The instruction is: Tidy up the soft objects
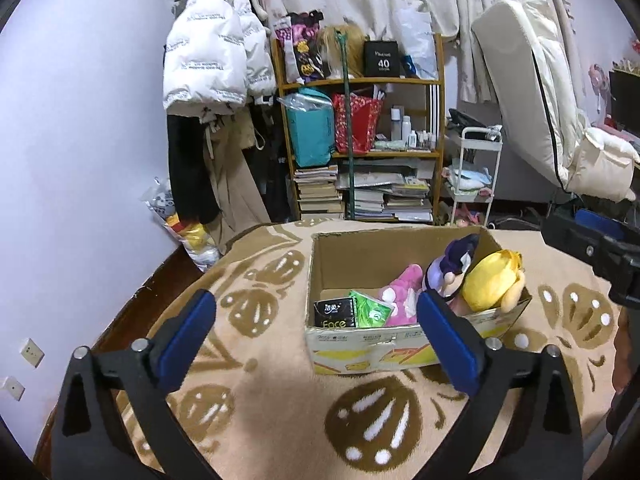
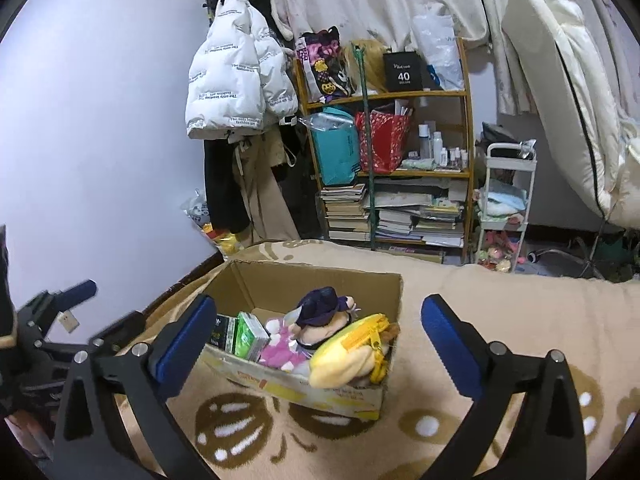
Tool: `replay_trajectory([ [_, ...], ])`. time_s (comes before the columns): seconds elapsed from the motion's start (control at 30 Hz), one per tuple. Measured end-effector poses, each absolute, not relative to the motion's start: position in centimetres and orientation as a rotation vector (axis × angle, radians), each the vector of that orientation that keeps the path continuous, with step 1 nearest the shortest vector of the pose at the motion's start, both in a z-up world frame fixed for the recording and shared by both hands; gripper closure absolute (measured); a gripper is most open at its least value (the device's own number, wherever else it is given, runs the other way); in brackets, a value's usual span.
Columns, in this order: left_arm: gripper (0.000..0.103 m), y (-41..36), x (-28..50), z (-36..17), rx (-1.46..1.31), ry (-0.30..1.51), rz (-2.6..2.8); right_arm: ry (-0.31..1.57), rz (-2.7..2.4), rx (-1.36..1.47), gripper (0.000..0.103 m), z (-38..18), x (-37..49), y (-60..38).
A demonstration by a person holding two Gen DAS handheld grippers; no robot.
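The cardboard box [image 1: 404, 344] sits on the patterned blanket [image 1: 256, 364], centre-right in the left wrist view and lower centre in the right wrist view. Inside it, from the left end to the right, lie a black tissue pack [image 1: 335, 313], a green tissue pack [image 1: 372, 312], a pink plush [image 1: 402, 300], a doll with a dark purple hat [image 1: 452, 268] and a yellow plush [image 1: 492, 280], which bulges over the right-hand rim. The box's long axis runs left to right across both frames, and everything soft near the grippers appears already packed in it.

The left gripper [image 1: 316, 332] has its blue pads spread wide with nothing between them; the box lies ahead of it and slightly right, its near wall showing between the jaws. The right gripper [image 2: 320, 340] is likewise spread wide and empty, with the box ahead and a little below, framed by its jaws. Both look about equally near; the right one seems better lined up with the yellow plush, should that need pressing down. No loose soft item shows on the blanket, so the packing looks close to finished.
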State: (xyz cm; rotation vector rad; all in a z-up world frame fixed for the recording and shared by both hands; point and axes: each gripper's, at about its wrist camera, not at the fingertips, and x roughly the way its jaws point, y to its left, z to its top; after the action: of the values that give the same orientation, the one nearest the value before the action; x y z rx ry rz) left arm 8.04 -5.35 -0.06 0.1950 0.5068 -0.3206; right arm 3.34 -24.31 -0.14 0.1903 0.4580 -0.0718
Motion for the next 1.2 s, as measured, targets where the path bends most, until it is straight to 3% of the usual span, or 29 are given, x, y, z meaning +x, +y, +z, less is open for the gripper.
replay_trajectory([
  [0.63,0.002,-0.7,0.9,3.5,0.159,0.391,-0.269,0.360,-0.131,0.149,0.000,2.6,-4.7,-21.9],
  [1.2,0.001,0.7,0.6,2.4,0.134,0.383,-0.251,0.370,-0.154,0.156,0.000,2.1,-6.1,-22.5],
])
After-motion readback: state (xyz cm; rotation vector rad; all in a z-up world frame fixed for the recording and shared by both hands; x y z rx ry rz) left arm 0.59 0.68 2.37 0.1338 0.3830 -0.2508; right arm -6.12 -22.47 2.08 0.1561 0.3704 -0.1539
